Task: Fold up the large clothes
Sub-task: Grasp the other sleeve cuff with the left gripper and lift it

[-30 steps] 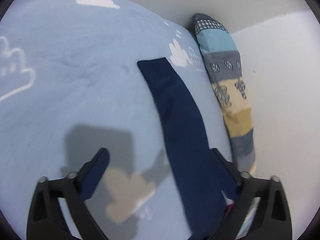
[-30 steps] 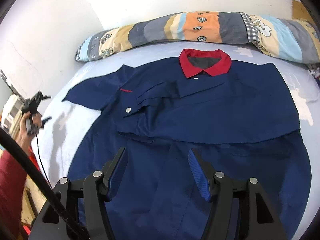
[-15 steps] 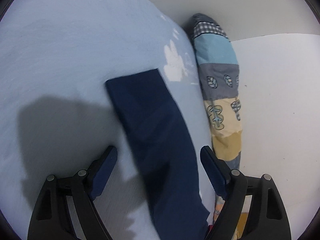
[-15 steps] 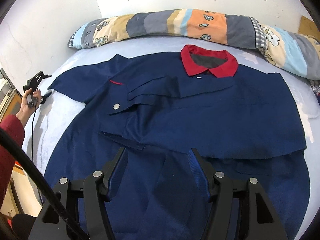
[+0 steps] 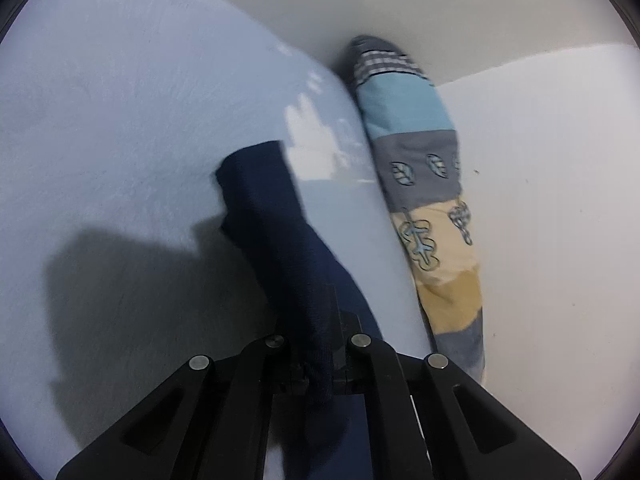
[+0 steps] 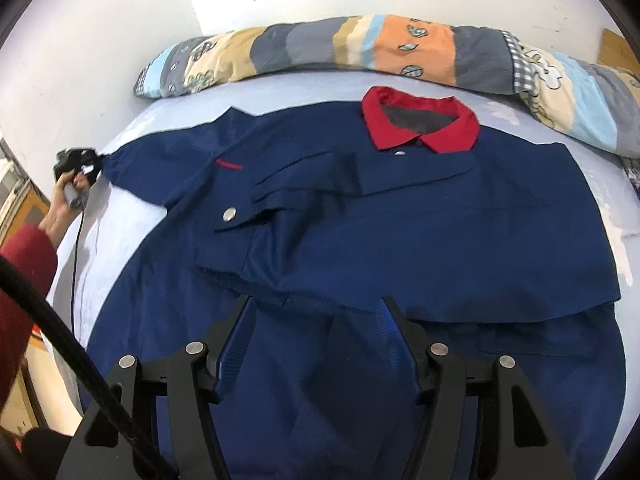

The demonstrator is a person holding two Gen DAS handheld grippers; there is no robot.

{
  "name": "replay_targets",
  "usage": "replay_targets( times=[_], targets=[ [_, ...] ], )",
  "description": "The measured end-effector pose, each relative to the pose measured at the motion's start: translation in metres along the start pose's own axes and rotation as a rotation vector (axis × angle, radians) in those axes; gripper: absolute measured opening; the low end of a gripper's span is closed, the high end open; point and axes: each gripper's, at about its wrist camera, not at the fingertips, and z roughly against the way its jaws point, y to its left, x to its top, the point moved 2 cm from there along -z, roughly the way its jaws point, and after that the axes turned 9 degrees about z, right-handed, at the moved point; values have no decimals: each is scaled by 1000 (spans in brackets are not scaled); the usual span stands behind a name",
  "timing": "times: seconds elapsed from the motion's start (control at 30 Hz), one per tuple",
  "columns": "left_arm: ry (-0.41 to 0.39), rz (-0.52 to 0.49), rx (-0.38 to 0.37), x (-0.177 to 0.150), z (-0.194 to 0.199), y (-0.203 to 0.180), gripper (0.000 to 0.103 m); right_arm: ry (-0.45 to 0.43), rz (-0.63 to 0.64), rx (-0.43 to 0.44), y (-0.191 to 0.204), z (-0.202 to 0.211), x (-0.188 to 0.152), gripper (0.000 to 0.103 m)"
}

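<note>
Left wrist: left gripper point(image 5: 316, 364) clamped on sleeve point(image 5: 276, 232); right gripper point(image 6: 316, 344) apart above shirt point(image 6: 400, 240).

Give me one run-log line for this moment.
left gripper: shut on sleeve | right gripper: open above shirt | shirt: flat on bed

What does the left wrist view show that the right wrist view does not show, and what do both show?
Only the left wrist view: the left claw shut on the navy sleeve.

Only the right wrist view: the whole navy shirt spread flat, its red collar, the open right claw, and a hand in a red cuff.

Both: the light blue bed sheet and the patchwork pillow.
</note>
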Motion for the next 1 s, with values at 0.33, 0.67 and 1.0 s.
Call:
replay_targets(
  times=[0.33,0.67,1.0],
  targets=[
    [28,-201,-123,-49,75,-115,3,-75,-123,-40,-31,38,2,67],
    [181,-385,-227,-190,99,-239,3,-170,-328,-118,-101,82,-9,67],
    [327,-571,-272,-354,103,-341,3,-285,-374,-197,-140,130,-18,67]
  ],
)
